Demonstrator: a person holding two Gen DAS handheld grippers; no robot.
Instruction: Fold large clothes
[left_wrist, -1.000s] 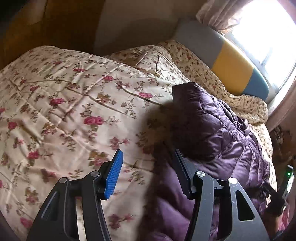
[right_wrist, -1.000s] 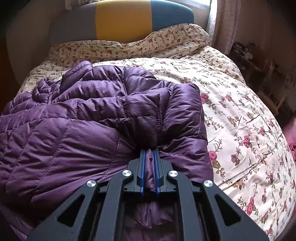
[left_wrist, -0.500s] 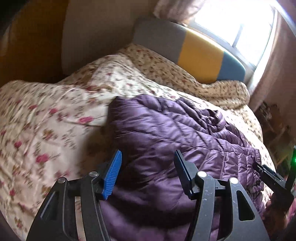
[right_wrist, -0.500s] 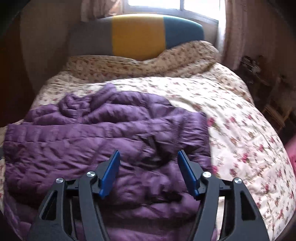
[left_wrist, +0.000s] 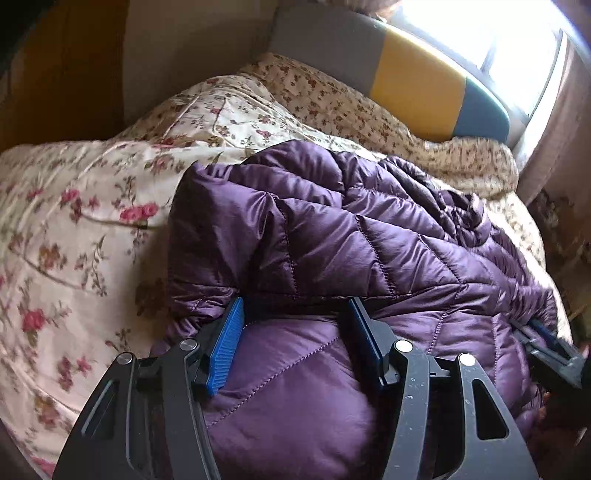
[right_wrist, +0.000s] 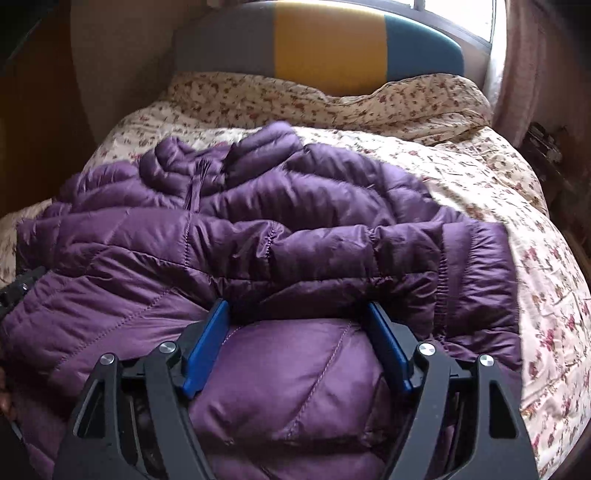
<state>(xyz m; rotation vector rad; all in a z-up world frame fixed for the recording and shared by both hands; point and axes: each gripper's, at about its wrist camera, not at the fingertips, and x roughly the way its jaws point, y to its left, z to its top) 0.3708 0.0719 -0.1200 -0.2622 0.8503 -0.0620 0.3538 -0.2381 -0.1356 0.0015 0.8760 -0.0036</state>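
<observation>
A purple quilted puffer jacket (left_wrist: 351, 240) lies on the flowered bedspread (left_wrist: 74, 221), with both sleeves folded across its body. My left gripper (left_wrist: 295, 314) is open, its fingers low over the jacket's near left part, at the edge of the folded sleeve. My right gripper (right_wrist: 297, 314) is open too, fingers spread over the jacket (right_wrist: 258, 240) near its front hem, under the folded right sleeve and cuff (right_wrist: 472, 258). The right gripper's tip shows at the right edge of the left wrist view (left_wrist: 546, 343).
The bed fills both views. A grey, yellow and blue headboard (right_wrist: 325, 40) stands at the far end under a bright window (left_wrist: 517, 48). A rumpled flowered cover (right_wrist: 332, 99) lies below it. Bare bedspread (right_wrist: 535, 258) lies right of the jacket. Dark furniture (right_wrist: 546, 144) stands at the right.
My right gripper has let go of the jacket sleeve and opened. Both grippers have pulled back and now sit low over the jacket's near part. The left gripper swung right, onto the jacket.
</observation>
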